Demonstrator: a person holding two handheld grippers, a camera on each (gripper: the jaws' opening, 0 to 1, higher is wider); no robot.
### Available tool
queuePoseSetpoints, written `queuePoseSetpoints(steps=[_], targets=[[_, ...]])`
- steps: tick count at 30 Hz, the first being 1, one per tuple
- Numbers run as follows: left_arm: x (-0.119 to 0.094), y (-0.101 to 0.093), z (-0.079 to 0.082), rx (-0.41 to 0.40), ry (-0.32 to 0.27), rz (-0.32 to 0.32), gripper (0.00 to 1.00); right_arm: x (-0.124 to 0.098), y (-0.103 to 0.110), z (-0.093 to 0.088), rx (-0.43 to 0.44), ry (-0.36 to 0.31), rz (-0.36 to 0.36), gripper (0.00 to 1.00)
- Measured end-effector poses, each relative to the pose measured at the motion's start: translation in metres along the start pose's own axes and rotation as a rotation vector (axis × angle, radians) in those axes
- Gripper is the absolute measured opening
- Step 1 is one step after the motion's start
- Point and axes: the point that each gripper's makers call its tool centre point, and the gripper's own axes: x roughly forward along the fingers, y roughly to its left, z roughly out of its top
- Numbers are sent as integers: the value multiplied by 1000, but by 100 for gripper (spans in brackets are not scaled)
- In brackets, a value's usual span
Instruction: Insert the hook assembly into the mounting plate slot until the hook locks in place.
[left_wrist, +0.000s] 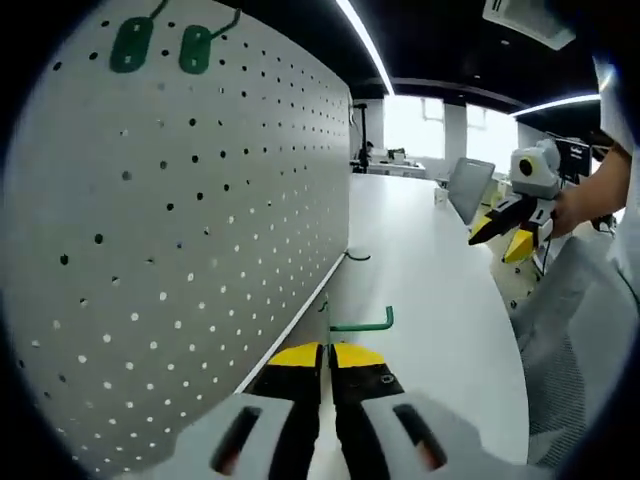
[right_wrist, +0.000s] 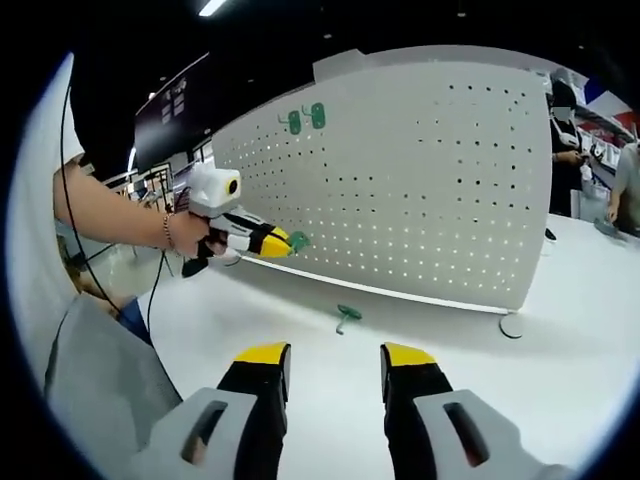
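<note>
Standing upright on the white tabletop (right_wrist: 560, 330), the large white perforated pegboard panel (right_wrist: 420, 190) served as the landmark. Two green plastic hook plates (right_wrist: 306, 119) were mounted high on its face, near its top edge. A third green plastic hook with a round base (right_wrist: 346, 315) lay loose on the tabletop just in front of the pegboard's foot.

The left gripper (right_wrist: 285, 243), with yellow-tipped black jaws, was pinched on a green metal hook assembly (left_wrist: 365, 322); in the left gripper view its jaws were pressed nearly together, the hook's bent rod jutting beyond the tips, close beside the pegboard's lower edge. In the right gripper view the same gripper was held in a hand (right_wrist: 190, 235) close to the pegboard's face.

The right gripper (right_wrist: 335, 360) hovered well back from the pegboard, jaws spread apart and holding nothing, the loose hook between it and the panel.
</note>
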Motion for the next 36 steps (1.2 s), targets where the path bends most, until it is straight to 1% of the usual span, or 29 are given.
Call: queuePoseSetpoints(steps=[10,13,16,18,19,22,25,28,31,36], targets=[[-19,-2,17,-21,-90,32,3,0,6,11,1,-29,10,35],[-27,-6,27,-27,-140,44,3,1,7,15,11,-48,14,36],[-33,-10,32,-30,-161,48,3,2,9,16,17,-54,18,37],[-38,-12,36,-38,-189,58,3,2,10,16,14,-51,22,39],[-39,-13,36,-40,-192,62,3,3,11,15,14,-46,23,41],[-47,-15,40,-47,-220,80,3,4,11,11,11,-21,24,47],[-54,-17,45,-48,-241,93,3,4,12,10,0,-13,26,50],[-62,-18,51,-56,-269,106,3,4,14,9,8,-6,35,53],[-69,-21,58,-70,-297,111,3,5,15,7,2,1,38,54],[-84,-24,71,-94,-358,140,3,6,17,6,6,2,44,54]])
